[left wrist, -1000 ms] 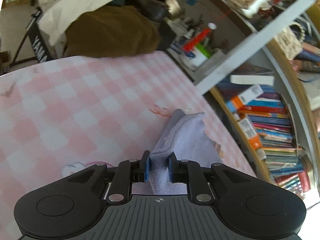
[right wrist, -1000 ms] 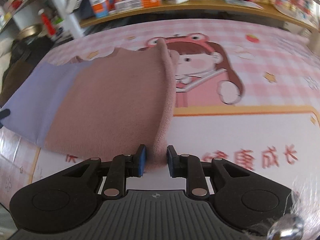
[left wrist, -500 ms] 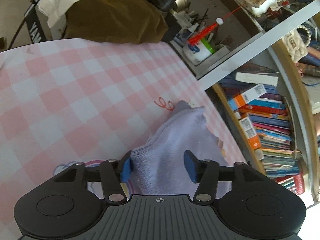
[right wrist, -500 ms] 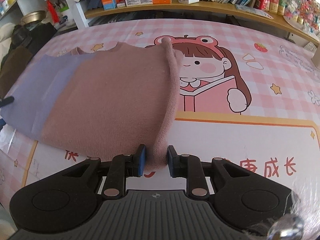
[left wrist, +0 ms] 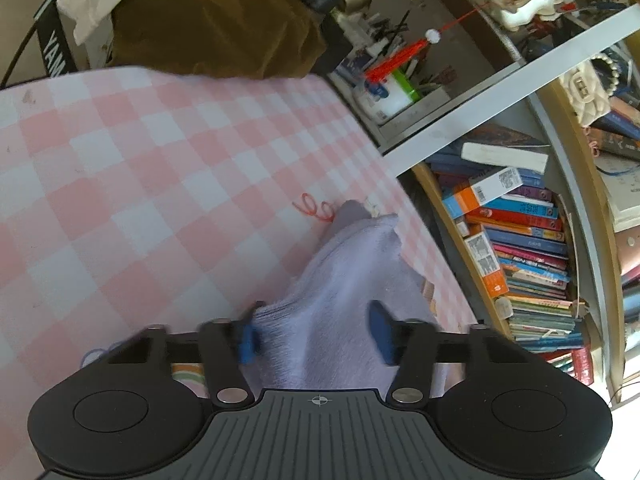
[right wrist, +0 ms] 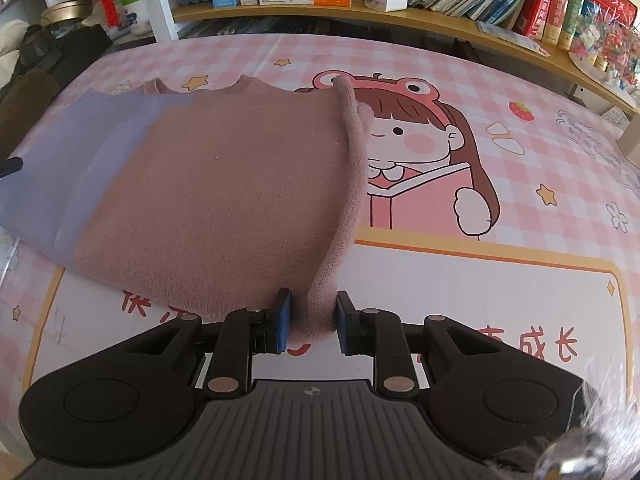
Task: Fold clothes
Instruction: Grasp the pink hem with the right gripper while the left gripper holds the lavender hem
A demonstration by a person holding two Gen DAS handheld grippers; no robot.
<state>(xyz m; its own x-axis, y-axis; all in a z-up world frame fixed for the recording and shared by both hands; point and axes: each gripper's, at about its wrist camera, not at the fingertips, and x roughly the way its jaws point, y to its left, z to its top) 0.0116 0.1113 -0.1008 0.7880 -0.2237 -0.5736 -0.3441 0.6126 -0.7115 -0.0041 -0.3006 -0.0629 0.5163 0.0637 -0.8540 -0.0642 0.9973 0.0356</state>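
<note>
The left gripper (left wrist: 314, 330) stands open over the lilac end of the sweater (right wrist: 224, 200), having let go a second ago. The right gripper (right wrist: 310, 318) pinches the pink edge near the table's (right wrist: 480, 300) front edge. Soft, light knit; hold it by hems and corners.

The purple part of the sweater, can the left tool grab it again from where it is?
Probably yes. The left tool is open, with the purple part of the sweater lying right between its blue pads, and nothing is in the way. It looks like closing would catch it.
</note>
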